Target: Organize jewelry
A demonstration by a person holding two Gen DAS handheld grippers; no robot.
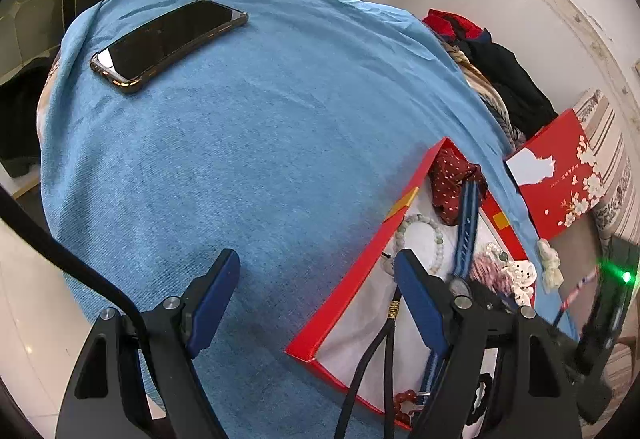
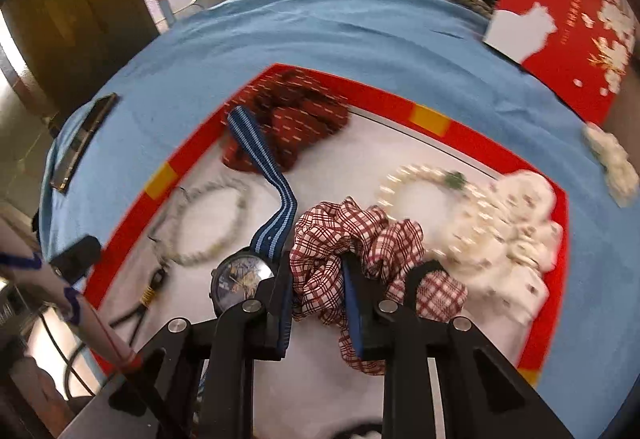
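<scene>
Inside the red box [image 2: 430, 119], right tool [image 2: 320, 303] pinches the plaid scrunchie [image 2: 360, 235], near centre. Left tool [image 1: 316, 303] spread, empty, over blue cloth [image 1: 240, 143]. Watch [image 2: 242, 279], bracelets, scrunchies already boxed; one white piece [image 2: 612, 163] remains outside, far right.

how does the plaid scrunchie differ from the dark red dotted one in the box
The plaid scrunchie is white with red checks; the dark red scrunchie is deep red with pale flecks. The plaid one sits between the right claw's fingers; the dark red one lies untouched at the box's far corner. Both are gathered fabric loops.
</scene>
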